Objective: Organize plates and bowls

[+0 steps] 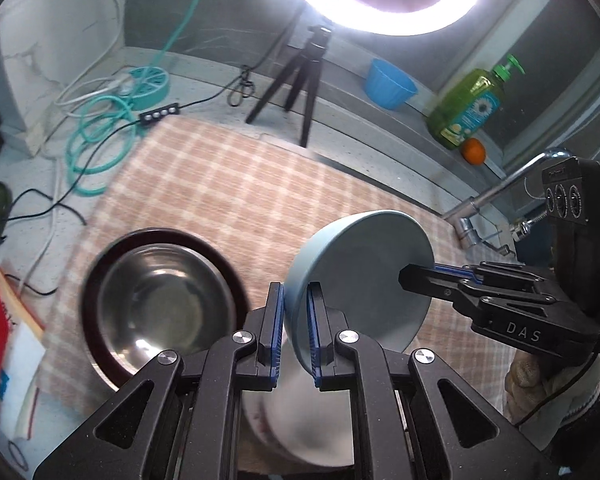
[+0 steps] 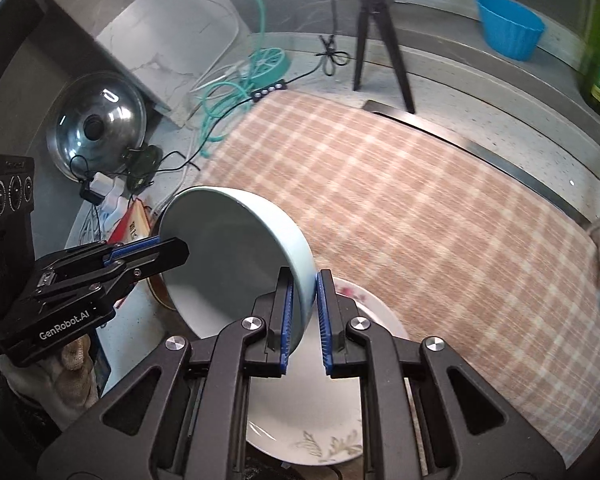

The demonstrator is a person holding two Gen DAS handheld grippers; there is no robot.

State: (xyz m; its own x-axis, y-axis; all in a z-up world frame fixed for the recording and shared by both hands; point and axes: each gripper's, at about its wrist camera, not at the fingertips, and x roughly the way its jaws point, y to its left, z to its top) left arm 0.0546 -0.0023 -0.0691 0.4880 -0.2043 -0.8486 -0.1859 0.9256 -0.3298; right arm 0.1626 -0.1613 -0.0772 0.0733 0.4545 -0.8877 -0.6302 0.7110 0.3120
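A pale blue bowl (image 1: 364, 272) is held tilted on its side above the checked cloth (image 1: 228, 192). My left gripper (image 1: 295, 320) is shut on its rim from one side. My right gripper (image 2: 303, 312) is shut on the opposite rim, with the same bowl (image 2: 228, 264) in the right wrist view. Each gripper shows in the other's view: the right gripper (image 1: 416, 276) and the left gripper (image 2: 176, 250). A steel bowl (image 1: 164, 304) sits inside a dark brown plate (image 1: 100, 264) to the left. A white floral plate (image 2: 312, 412) lies below the held bowl.
A tripod (image 1: 300, 76) and ring light stand at the back. A blue plastic bowl (image 1: 388, 84), green soap bottle (image 1: 468, 108), orange (image 1: 474, 151) and faucet (image 1: 496, 192) are at the right. Teal hose (image 1: 100, 132), cables, a red book (image 1: 0, 312) and a pot lid (image 2: 96, 124) lie left.
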